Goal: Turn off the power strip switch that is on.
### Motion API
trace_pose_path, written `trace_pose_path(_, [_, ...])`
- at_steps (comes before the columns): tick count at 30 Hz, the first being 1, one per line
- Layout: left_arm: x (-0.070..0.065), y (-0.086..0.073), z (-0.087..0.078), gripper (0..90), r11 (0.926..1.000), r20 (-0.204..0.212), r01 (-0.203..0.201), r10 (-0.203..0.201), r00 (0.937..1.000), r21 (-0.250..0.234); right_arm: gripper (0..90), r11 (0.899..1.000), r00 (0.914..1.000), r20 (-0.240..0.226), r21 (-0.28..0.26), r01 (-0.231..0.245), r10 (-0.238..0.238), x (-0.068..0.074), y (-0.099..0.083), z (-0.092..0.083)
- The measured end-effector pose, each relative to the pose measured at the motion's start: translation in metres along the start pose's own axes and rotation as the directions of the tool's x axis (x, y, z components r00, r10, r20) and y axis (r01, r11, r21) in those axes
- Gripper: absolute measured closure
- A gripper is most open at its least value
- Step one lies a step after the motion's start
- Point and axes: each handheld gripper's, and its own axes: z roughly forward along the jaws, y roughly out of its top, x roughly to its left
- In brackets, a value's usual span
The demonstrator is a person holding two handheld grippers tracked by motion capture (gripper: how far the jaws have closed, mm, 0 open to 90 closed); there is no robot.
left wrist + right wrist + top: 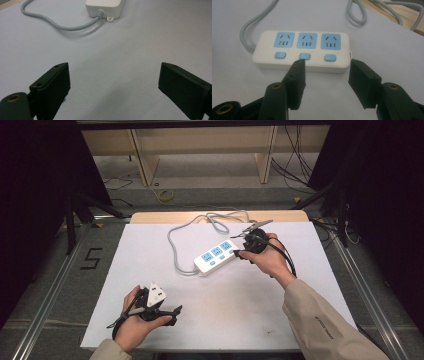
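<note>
A white power strip [216,256] with three blue sockets and three blue buttons lies flat on the white tabletop [150,270], right of centre. Its grey cable [175,250] loops left and runs to the table's back edge. My right gripper [239,251] sits just off the strip's right end, held in a hand. In the right gripper view the strip [302,51] lies close ahead and my right gripper [327,66] is open, its pads clear of the casing. Near the front left, my left gripper [172,316] rests open over bare table; the left gripper view shows nothing in the left gripper [113,75], with the strip's cable end [105,7] farther off.
A wooden strip [150,216] borders the table's back edge, where the cable coils [225,217]. Beyond it stand wooden shelf legs and loose floor cables. Metal rails run along both sides of the table. A "5" mark [91,258] is on the floor at left.
</note>
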Motion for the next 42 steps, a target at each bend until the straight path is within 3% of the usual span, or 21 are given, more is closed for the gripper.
trace_pose_path(31, [0.002,-0.002,0.000,10.3,0.9999,-0.004,0.007,-0.007,1.0000,0.009,43.0,0.996,0.9996,-0.016,-0.082,0.021,-0.023,0.002,-0.041,-0.053])
trace_pose_path(42, [0.002,-0.002,0.000,10.4,0.9999,-0.004,0.009,-0.009,0.9999,0.013,41.1,0.996,0.9979,-0.058,-0.090,0.024,-0.030,0.001,-0.065,-0.069])
